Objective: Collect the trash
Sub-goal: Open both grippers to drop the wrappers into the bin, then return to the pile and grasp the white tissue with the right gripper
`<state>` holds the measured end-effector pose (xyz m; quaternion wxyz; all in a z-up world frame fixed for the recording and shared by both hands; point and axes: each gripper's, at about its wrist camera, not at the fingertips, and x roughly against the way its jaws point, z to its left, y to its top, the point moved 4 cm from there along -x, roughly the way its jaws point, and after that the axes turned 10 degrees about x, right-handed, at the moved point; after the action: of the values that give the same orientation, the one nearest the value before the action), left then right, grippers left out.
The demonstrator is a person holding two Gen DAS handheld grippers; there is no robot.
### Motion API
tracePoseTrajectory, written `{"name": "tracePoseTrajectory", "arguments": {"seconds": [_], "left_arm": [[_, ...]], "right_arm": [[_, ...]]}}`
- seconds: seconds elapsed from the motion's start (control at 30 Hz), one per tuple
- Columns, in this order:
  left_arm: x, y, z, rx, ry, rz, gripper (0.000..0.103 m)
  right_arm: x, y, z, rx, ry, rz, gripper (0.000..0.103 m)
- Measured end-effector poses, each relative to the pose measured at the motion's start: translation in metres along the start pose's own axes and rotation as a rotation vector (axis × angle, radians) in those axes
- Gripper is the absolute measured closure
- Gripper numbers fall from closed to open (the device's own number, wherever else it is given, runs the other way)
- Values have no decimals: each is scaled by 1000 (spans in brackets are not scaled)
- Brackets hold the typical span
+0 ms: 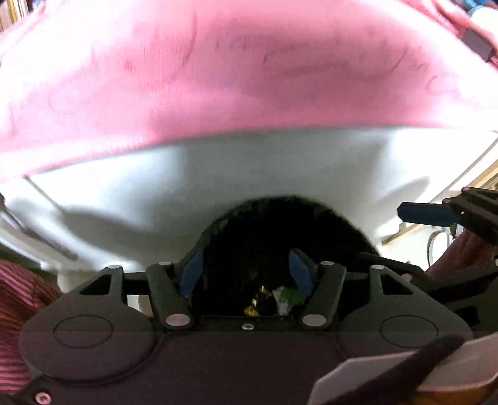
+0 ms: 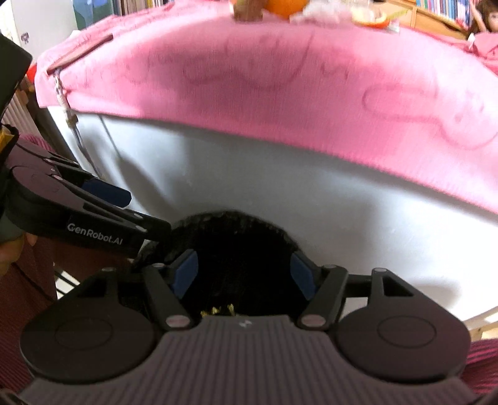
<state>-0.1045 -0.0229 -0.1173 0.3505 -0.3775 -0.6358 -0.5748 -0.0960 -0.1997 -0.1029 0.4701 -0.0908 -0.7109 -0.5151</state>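
A black trash bag (image 1: 264, 230) hangs open against the white side of the table, right under both grippers. Inside it lie crumpled gold and green wrappers (image 1: 274, 299); a gold scrap (image 2: 218, 310) also shows in the right wrist view. My left gripper (image 1: 246, 268) is open over the bag's mouth, nothing between its blue pads. My right gripper (image 2: 244, 271) is open over the same bag (image 2: 236, 249), also holding nothing. In the right wrist view the left gripper (image 2: 147, 212) reaches in from the left, its lower finger at the bag's rim. The right gripper's blue pad (image 1: 423, 213) shows at the right edge.
A pink cloth (image 2: 280, 78) covers the table and hangs over its white side (image 2: 280, 180). On the far tabletop sit an orange (image 2: 284, 6), orange peel (image 2: 372, 15) and crumpled tissue (image 2: 320, 12). Bookshelves stand behind. A striped red sleeve (image 1: 18, 299) shows at the left.
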Motion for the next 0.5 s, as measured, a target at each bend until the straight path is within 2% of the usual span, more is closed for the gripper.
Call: {"name": "tracePoseTrajectory", "arguments": {"seconds": [0.37,0.5], "left_arm": [[70,38,-11,-7,-102,-192,37],[86,53,-14,-3,-144,-263,31]], "right_arm": [[49,32,-18,18,-67,-158,26],[65,45,-24,23,-104,-217,26]]}}
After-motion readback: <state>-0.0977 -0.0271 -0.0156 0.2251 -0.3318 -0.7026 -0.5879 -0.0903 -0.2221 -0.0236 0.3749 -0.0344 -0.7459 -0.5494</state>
